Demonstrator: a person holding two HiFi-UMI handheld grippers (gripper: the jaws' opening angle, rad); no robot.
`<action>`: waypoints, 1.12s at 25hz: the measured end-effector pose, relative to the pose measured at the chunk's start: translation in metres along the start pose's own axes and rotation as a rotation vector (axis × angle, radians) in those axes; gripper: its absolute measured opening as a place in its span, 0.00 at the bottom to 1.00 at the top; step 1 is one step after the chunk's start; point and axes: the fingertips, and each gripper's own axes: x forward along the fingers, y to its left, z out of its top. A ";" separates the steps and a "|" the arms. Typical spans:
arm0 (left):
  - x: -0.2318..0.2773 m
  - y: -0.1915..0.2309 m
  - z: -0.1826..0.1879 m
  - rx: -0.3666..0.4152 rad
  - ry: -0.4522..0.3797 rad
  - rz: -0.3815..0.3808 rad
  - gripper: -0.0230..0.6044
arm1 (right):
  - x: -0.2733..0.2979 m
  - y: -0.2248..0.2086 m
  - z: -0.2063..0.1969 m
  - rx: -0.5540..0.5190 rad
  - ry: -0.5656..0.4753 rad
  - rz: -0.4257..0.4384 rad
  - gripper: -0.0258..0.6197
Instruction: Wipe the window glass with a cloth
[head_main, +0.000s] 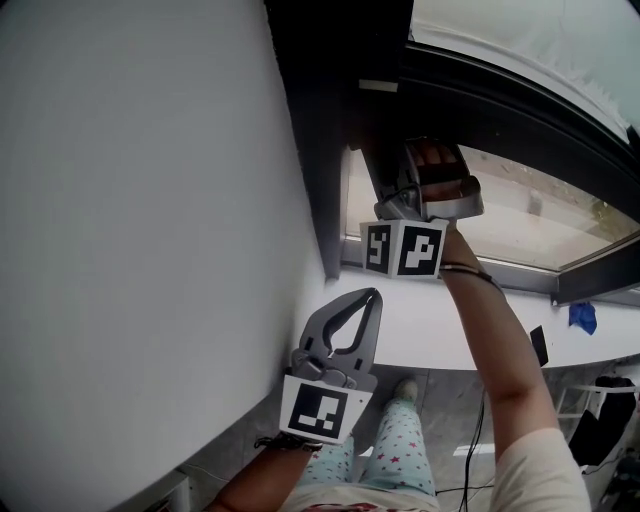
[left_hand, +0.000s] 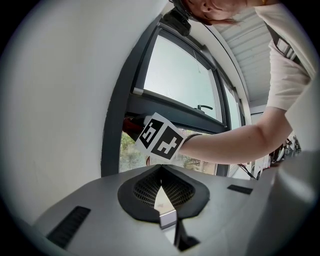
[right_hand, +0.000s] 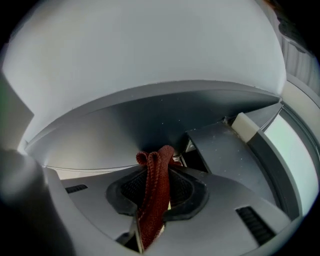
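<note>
My right gripper is shut on a dark red cloth, whose folded end sticks out past the tips. It is raised to the upper corner of the lower pane, against the dark window frame; its marker cube faces the head camera. In the left gripper view the red cloth shows beside that cube at the frame. The window glass lies to the right. My left gripper hangs lower by the white wall, shut with nothing in it, and its jaws point at the window.
A white wall fills the left. The white sill runs below the glass, with a blue item at its far right. A dark crossbar splits upper and lower panes. The person's legs and tiled floor are below.
</note>
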 end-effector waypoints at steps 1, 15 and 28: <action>0.001 0.000 0.001 0.002 0.002 0.001 0.07 | 0.002 0.001 -0.001 -0.005 -0.005 0.004 0.17; 0.006 0.015 -0.018 -0.089 0.031 0.198 0.07 | -0.005 0.091 -0.021 0.074 -0.064 0.113 0.17; 0.011 0.025 -0.049 -0.109 0.089 0.216 0.07 | -0.011 0.215 -0.047 0.089 -0.078 0.208 0.17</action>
